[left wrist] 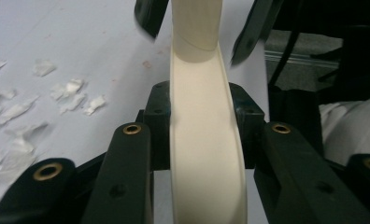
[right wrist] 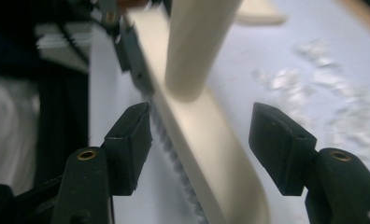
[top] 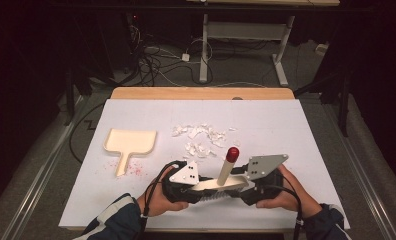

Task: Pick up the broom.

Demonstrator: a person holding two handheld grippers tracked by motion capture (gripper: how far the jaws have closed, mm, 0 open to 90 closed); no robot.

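A person stood at the near edge of a white-topped table [top: 266,125], with a strip of bare wood [top: 201,93] showing along its far side. Both hands met low over the near middle of the top. Between them lay a cream-coloured hand brush with a long curved back, dark bristles underneath and a round handle capped in red [top: 225,176]; the handle stood up at a slant toward the far side.

The left gripper [left wrist: 199,116] was clamped on the brush's cream back, its black pads pressed to both edges. The right gripper [right wrist: 199,140] had its jaws standing apart on either side of the other end of the back, not touching it; no earlier look told me more.

On the left part of the table, well apart from the hands, rested a pale cream dustpan with a short flat handle [top: 129,144], open side up, with faint reddish specks [top: 136,170] scattered by its handle. Torn white paper scraps [top: 201,137] lay strewn in the middle of the top, just beyond the brush.

Past the table the floor was grey and dim, with a tangle of dark and white cables [top: 161,60] and the white metal legs of another desk [top: 246,45]. The rest of the room was in darkness.
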